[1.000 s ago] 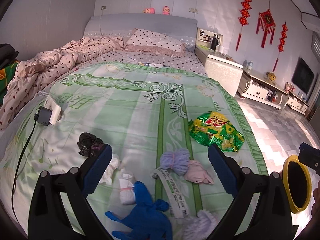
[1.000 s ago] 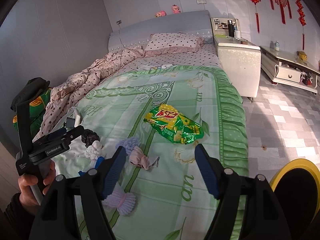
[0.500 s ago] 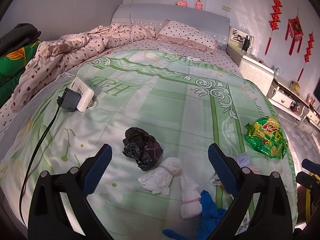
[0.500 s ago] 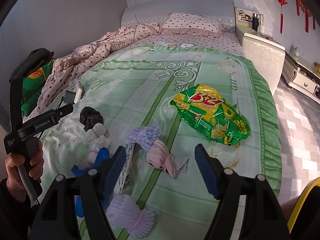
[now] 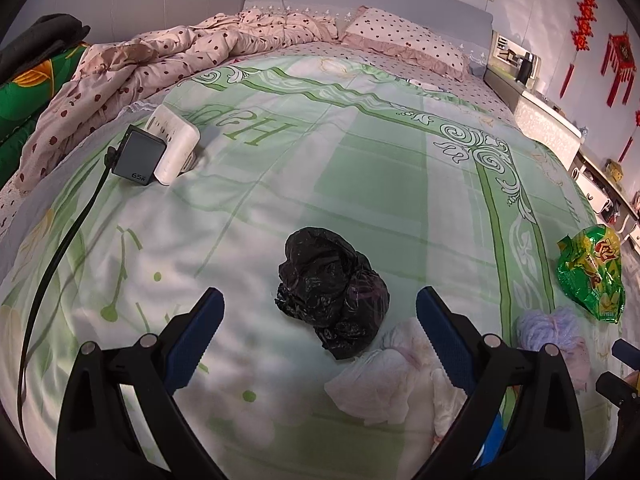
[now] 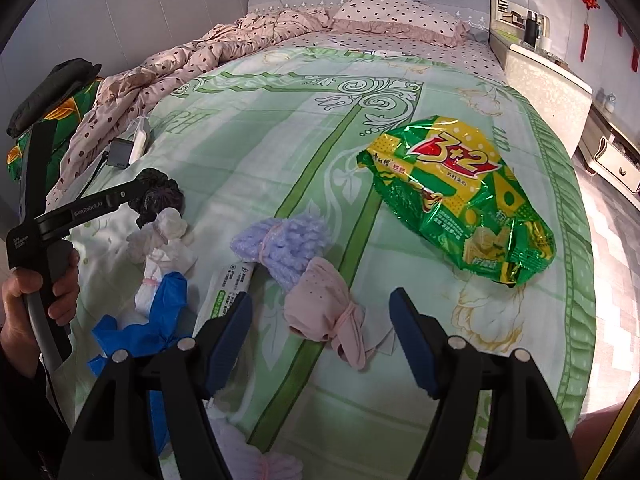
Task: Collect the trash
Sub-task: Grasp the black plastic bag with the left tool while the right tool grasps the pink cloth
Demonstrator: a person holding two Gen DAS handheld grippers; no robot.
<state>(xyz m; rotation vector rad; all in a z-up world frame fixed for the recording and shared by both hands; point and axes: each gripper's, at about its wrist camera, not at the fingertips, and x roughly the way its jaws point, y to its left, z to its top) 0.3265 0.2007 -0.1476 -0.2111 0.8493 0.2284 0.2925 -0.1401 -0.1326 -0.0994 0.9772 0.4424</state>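
Note:
On the green bed sheet (image 5: 360,168) lies a crumpled black plastic bag (image 5: 332,292). My left gripper (image 5: 320,312) hovers open right above and around it, blue pads apart from it. White tissue wads (image 5: 384,376) lie beside the bag. In the right wrist view a pink sock bundle (image 6: 324,312) lies between the open fingers of my right gripper (image 6: 320,320), not touched. A purple fuzzy bundle (image 6: 280,244), a green snack bag (image 6: 460,200), a blue glove (image 6: 152,320) and a white wrapper (image 6: 228,288) lie around it.
A white power strip with a grey charger (image 5: 160,152) and its black cable (image 5: 52,264) lie at the sheet's left. A rumpled dotted quilt (image 5: 160,56) and pillow (image 5: 404,40) fill the bed's head. A nightstand (image 6: 548,92) and tiled floor (image 6: 612,248) are to the right.
Both grippers have come down and closer to the bed. The left one swung left, from the glove and wrapper to over the black bag. The right one closed in on the pink bundle.

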